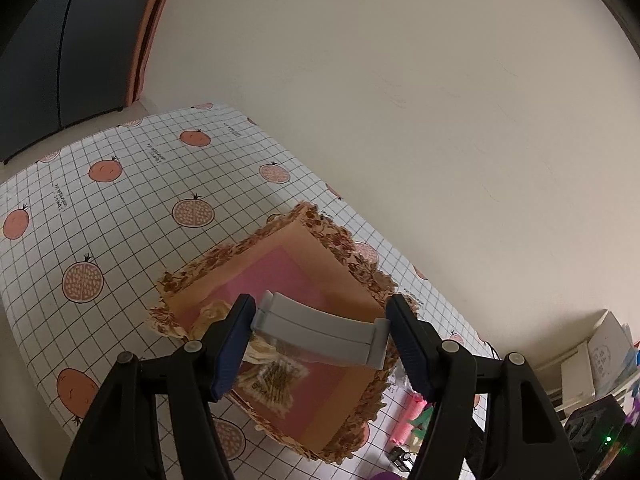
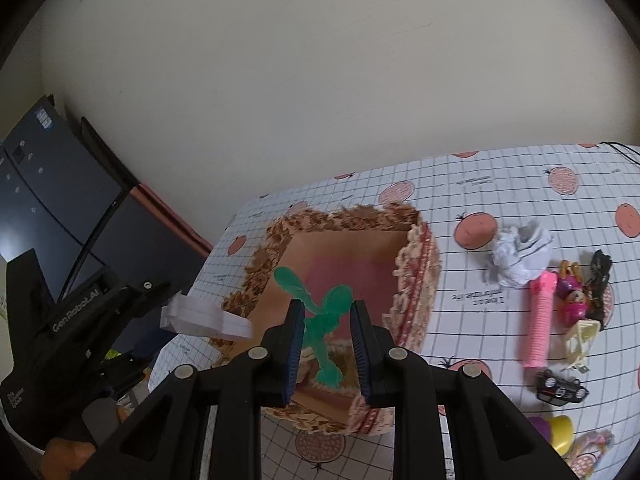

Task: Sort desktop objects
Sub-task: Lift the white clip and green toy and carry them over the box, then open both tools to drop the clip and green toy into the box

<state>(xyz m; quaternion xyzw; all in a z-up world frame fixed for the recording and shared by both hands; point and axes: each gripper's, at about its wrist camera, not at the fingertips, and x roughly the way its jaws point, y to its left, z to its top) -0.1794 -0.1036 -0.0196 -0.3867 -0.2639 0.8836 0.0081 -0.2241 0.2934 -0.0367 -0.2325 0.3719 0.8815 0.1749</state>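
Left wrist: box rim [image 1: 224,252] beside wall [image 1: 400,120]

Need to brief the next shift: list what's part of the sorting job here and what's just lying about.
In the job:
left gripper holding grey block
right gripper holding green figure
box
pink comb, crumpled paper, toy car, waiting

Lying about:
monitor

The tabletop [image 2: 500,184] wears a white grid cloth printed with pomegranates. On it sit an open cardboard box [image 2: 416,280] with floral edging, and to its right crumpled paper [image 2: 520,256], a pink ribbed tube [image 2: 538,320], a small pink toy [image 2: 574,300] and a black toy car [image 2: 562,392].
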